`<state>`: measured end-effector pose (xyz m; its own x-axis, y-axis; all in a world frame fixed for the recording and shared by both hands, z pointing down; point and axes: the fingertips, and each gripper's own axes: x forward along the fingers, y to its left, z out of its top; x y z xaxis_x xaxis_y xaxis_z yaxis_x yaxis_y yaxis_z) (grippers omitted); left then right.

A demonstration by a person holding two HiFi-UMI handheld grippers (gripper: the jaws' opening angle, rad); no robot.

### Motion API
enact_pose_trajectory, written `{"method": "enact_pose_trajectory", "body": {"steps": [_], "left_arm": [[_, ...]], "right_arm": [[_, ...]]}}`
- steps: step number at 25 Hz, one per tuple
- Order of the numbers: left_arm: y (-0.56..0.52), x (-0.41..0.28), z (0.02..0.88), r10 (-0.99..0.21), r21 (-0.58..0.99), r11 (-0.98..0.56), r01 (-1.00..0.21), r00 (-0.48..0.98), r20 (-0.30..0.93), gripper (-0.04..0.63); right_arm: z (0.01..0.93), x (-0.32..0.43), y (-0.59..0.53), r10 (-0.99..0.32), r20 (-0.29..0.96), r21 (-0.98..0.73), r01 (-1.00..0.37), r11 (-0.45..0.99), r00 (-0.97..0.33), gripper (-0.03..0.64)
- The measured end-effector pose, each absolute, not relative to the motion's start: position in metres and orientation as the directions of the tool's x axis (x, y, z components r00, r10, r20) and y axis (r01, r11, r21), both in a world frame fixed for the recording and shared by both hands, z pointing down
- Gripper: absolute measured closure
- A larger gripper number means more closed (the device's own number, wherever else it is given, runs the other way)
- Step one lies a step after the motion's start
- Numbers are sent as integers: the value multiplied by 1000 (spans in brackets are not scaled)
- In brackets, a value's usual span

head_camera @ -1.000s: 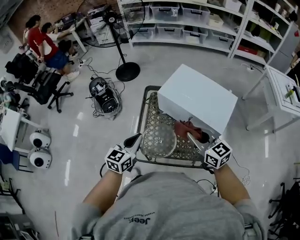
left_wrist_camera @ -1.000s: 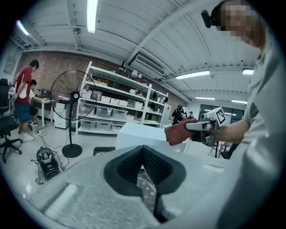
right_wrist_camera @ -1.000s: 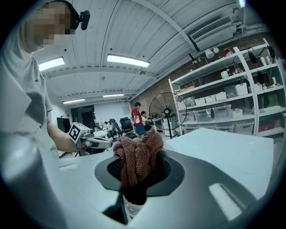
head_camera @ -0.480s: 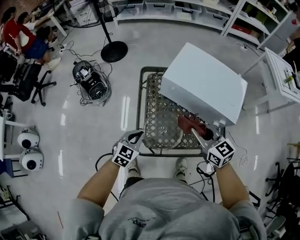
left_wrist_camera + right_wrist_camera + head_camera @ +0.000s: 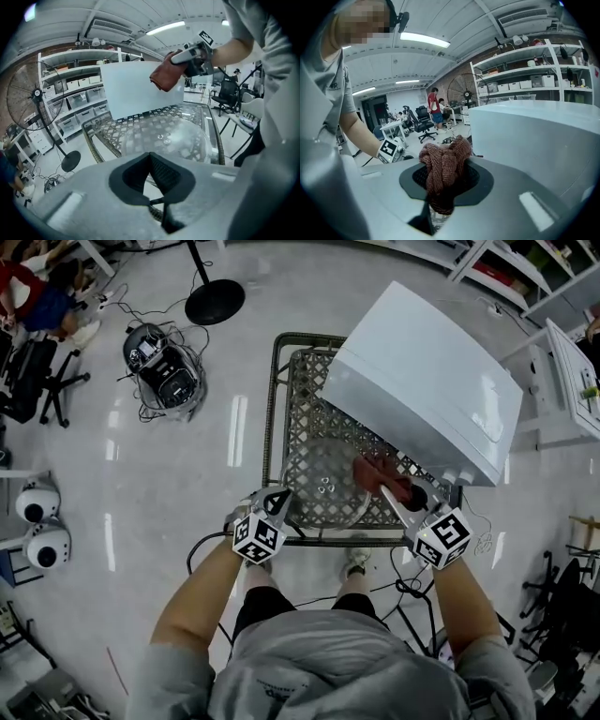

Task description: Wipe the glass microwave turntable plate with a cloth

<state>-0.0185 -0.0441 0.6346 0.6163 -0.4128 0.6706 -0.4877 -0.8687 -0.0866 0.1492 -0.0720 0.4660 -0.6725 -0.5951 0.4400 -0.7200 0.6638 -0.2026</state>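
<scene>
The clear glass turntable plate (image 5: 323,486) (image 5: 164,138) lies flat on a lattice-topped table (image 5: 281,418), near its front edge. My left gripper (image 5: 277,497) (image 5: 152,164) is shut and holds nothing, with its tips at the plate's near left rim. My right gripper (image 5: 386,491) (image 5: 443,183) is shut on a bunched red-brown cloth (image 5: 379,472) (image 5: 443,164) (image 5: 164,77). In the left gripper view the cloth hangs above the plate's right side, in front of the white microwave (image 5: 427,362) (image 5: 136,86).
The microwave covers the table's far right half. A stand fan (image 5: 214,301) and a machine with tangled cables (image 5: 164,362) stand on the floor to the left. Shelving (image 5: 525,70) lines the back wall, and cables trail by my feet (image 5: 354,563).
The head view has shifted forward over the table. Both grippers and the cloth keep nearly the same places relative to the plate.
</scene>
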Motion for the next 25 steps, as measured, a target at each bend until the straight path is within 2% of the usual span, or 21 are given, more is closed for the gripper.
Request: {"method": "enact_pose_trajectory", "body": {"steps": [13,19,25], "left_arm": [[-41,-27,675,-419,-142,-873,-467,569,707,597],[-42,-26,672,-471,-172,-849,-499,570,673,598],[-43,-27,673,-494,-175,-838,-517,583,645,598]], "right_arm": [[499,134,-75,-559,472,-209,-703,680,-681,538],[514,123,-85,-546,478,-199,-690,696,-688,538],[538,80,-98,-504,487,-129,-630,766,-713,538]]}}
